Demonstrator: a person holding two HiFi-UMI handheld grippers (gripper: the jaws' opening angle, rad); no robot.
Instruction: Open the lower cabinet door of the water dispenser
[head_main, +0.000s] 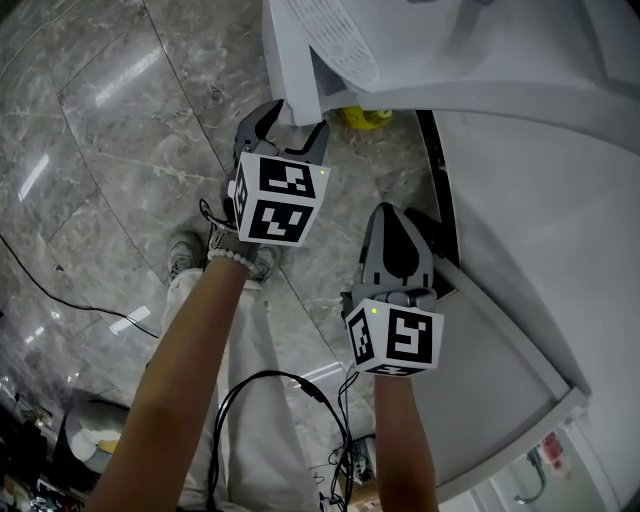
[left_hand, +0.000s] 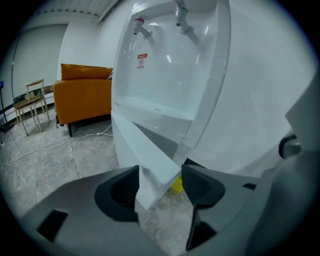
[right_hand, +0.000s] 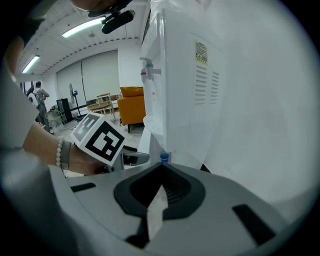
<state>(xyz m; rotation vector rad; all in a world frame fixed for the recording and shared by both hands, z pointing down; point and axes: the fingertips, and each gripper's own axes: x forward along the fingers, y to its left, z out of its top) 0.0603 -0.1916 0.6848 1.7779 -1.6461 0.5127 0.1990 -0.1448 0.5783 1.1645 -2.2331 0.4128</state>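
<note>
The white water dispenser (head_main: 540, 230) fills the right of the head view. Its lower cabinet door (head_main: 295, 60) stands swung out from the body, with a dark gap (head_main: 436, 160) behind it. My left gripper (head_main: 288, 130) is open, and the door's lower corner (left_hand: 150, 175) sits between its jaws; I cannot tell whether a pad touches it. My right gripper (head_main: 400, 225) is shut and holds nothing, close beside the dispenser's side wall (right_hand: 210, 90). In the right gripper view the jaws meet (right_hand: 161, 168), and the left gripper's marker cube (right_hand: 100, 139) shows at the left.
A yellow object (head_main: 362, 117) lies on the floor by the cabinet opening. An orange sofa (left_hand: 82, 97) and wooden chairs (left_hand: 32, 102) stand behind. Black cables (head_main: 60, 290) cross the marble floor near the person's shoes (head_main: 190, 255). The taps (left_hand: 142, 30) are above the door.
</note>
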